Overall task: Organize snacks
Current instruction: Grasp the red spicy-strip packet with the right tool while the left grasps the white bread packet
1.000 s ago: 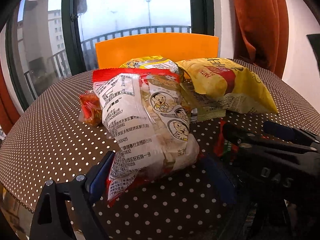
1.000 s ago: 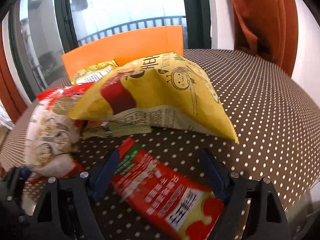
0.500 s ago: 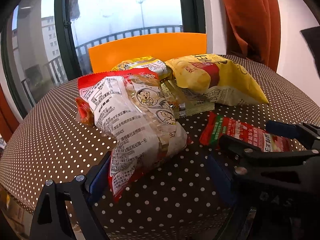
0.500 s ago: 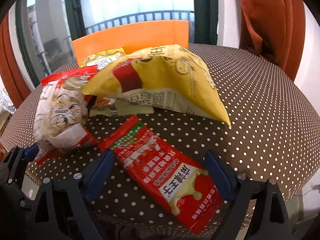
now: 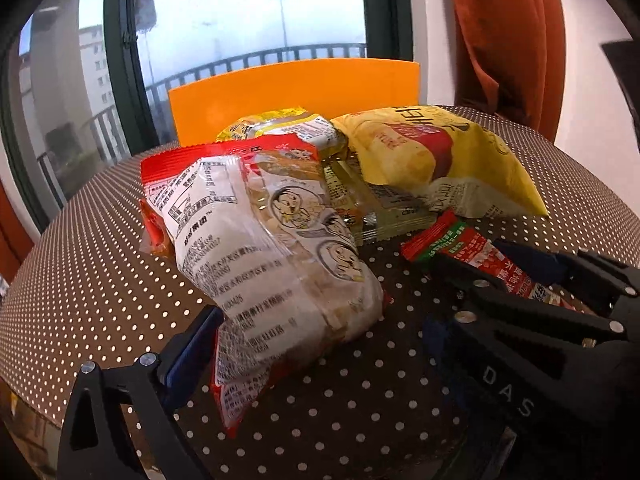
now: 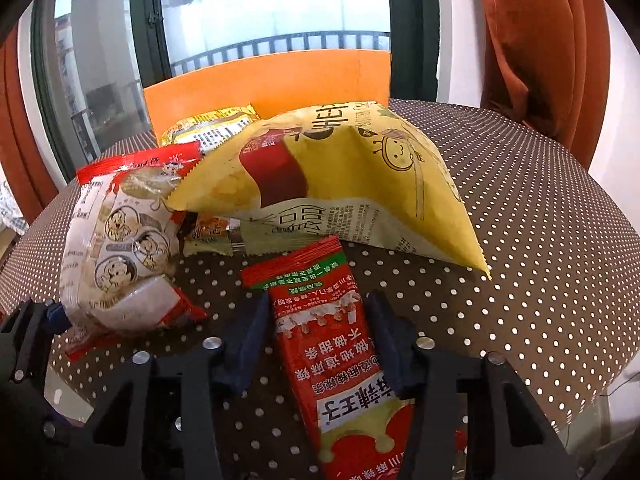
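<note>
A red and white cracker bag (image 5: 272,256) lies on the dotted table, its near end between the open jaws of my left gripper (image 5: 320,344). It also shows in the right wrist view (image 6: 120,248). My right gripper (image 6: 318,332) is shut on a long red snack packet (image 6: 340,356), which also shows in the left wrist view (image 5: 472,252). A big yellow chip bag (image 6: 344,176) lies behind it, over a flat pale green packet (image 6: 224,236). A yellow noodle packet (image 6: 212,128) sits at the back.
The round brown table with white dots (image 6: 540,240) carries everything. An orange chair back (image 6: 272,80) stands behind it, in front of a window. A rust curtain (image 6: 540,40) hangs at the right. The table's near edge (image 5: 120,432) is close to both grippers.
My right gripper's jaws have closed in on the red packet, which has turned to point straight away. My left gripper stayed open around the cracker bag's end.
</note>
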`<action>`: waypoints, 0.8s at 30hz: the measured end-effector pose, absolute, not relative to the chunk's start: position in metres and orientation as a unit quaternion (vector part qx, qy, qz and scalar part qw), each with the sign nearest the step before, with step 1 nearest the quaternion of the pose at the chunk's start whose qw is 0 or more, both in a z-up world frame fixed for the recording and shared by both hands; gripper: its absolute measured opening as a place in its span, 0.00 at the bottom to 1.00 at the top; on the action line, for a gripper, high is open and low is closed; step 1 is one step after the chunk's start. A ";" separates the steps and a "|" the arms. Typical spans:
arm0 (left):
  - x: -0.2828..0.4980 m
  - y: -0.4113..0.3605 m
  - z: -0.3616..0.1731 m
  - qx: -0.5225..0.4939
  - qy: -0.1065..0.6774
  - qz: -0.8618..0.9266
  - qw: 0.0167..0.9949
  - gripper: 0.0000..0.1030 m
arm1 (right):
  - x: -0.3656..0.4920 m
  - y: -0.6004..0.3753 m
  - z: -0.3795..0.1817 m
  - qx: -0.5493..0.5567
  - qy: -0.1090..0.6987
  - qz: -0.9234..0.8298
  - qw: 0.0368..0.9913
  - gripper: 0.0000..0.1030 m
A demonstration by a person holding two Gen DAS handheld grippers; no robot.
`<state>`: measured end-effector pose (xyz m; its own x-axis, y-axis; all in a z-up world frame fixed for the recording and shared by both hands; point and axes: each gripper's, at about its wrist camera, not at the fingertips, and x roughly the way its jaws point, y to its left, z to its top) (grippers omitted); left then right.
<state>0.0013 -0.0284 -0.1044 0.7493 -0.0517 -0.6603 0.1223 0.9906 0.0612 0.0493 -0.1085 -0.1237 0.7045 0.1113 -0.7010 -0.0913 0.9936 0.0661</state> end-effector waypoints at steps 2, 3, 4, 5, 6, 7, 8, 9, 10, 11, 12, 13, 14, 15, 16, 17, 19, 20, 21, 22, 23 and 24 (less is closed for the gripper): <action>0.003 -0.027 -0.102 0.047 0.351 -0.046 0.934 0.97 | 0.051 -0.110 -0.122 0.021 0.380 0.061 0.923 0.42; 0.004 -0.027 -0.101 0.048 0.350 -0.045 0.934 0.97 | 0.053 -0.111 -0.122 0.029 0.381 0.064 0.922 0.41; 0.004 -0.027 -0.099 0.050 0.348 -0.043 0.935 0.97 | 0.054 -0.111 -0.121 0.034 0.383 0.066 0.921 0.40; 0.004 -0.028 -0.098 0.052 0.348 -0.042 0.935 0.97 | 0.055 -0.111 -0.121 0.037 0.384 0.068 0.920 0.39; 0.005 -0.028 -0.097 0.053 0.346 -0.041 0.936 0.97 | 0.056 -0.111 -0.120 0.039 0.385 0.068 0.919 0.39; 0.005 -0.028 -0.095 0.053 0.344 -0.039 0.937 0.97 | 0.056 -0.110 -0.120 0.040 0.385 0.068 0.920 0.38; 0.005 -0.029 -0.094 0.054 0.341 -0.038 0.938 0.97 | 0.057 -0.110 -0.118 0.041 0.383 0.067 0.920 0.38; 0.006 -0.029 -0.091 0.053 0.338 -0.037 0.939 0.97 | 0.057 -0.110 -0.117 0.041 0.382 0.067 0.921 0.38; 0.006 -0.028 -0.089 0.052 0.337 -0.037 0.939 0.97 | 0.058 -0.110 -0.114 0.040 0.381 0.066 0.921 0.38; 0.008 -0.027 -0.088 0.049 0.336 -0.037 0.940 0.97 | 0.058 -0.109 -0.112 0.039 0.379 0.067 0.922 0.38; 0.010 -0.026 -0.085 0.043 0.337 -0.035 0.940 0.97 | 0.059 -0.109 -0.109 0.039 0.378 0.068 0.922 0.37; 0.012 -0.024 -0.083 0.039 0.337 -0.033 0.940 0.97 | 0.059 -0.108 -0.107 0.037 0.376 0.069 0.923 0.37; 0.014 -0.024 -0.083 0.037 0.336 -0.031 0.941 0.97 | 0.060 -0.107 -0.103 0.035 0.374 0.070 0.924 0.37; 0.015 -0.022 -0.082 0.037 0.335 -0.027 0.941 0.97 | 0.060 -0.106 -0.101 0.035 0.372 0.070 0.925 0.37; 0.017 -0.021 -0.080 0.037 0.334 -0.023 0.941 0.97 | 0.061 -0.105 -0.099 0.033 0.369 0.071 0.926 0.37; 0.020 -0.020 -0.079 0.035 0.335 -0.018 0.942 0.97 | 0.062 -0.104 -0.097 0.033 0.368 0.072 0.926 0.37; 0.023 -0.017 -0.079 0.031 0.336 -0.017 0.941 0.91 | 0.064 -0.102 -0.094 0.032 0.367 0.073 0.927 0.37; 0.025 -0.016 -0.078 0.028 0.336 -0.017 0.941 0.80 | 0.065 -0.101 -0.092 0.032 0.367 0.074 0.927 0.37; 0.026 -0.015 -0.077 0.025 0.338 -0.019 0.941 0.78 | 0.067 -0.099 -0.092 0.031 0.368 0.075 0.926 0.37; 0.028 -0.014 -0.078 0.024 0.339 -0.020 0.940 0.74 | 0.069 -0.098 -0.091 0.032 0.368 0.076 0.926 0.38; 0.027 -0.013 -0.078 0.023 0.339 -0.022 0.940 0.73 | 0.071 -0.097 -0.092 0.032 0.371 0.077 0.925 0.38; 0.027 -0.012 -0.078 0.020 0.338 -0.024 0.941 0.73 | 0.071 -0.096 -0.092 0.032 0.371 0.078 0.925 0.38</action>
<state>0.0271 -0.0116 -0.0785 0.7700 -0.0321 -0.6372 0.0591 0.9980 0.0211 0.0711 -0.0964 -0.0917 0.7118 0.1682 -0.6819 -0.1205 0.9857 0.1174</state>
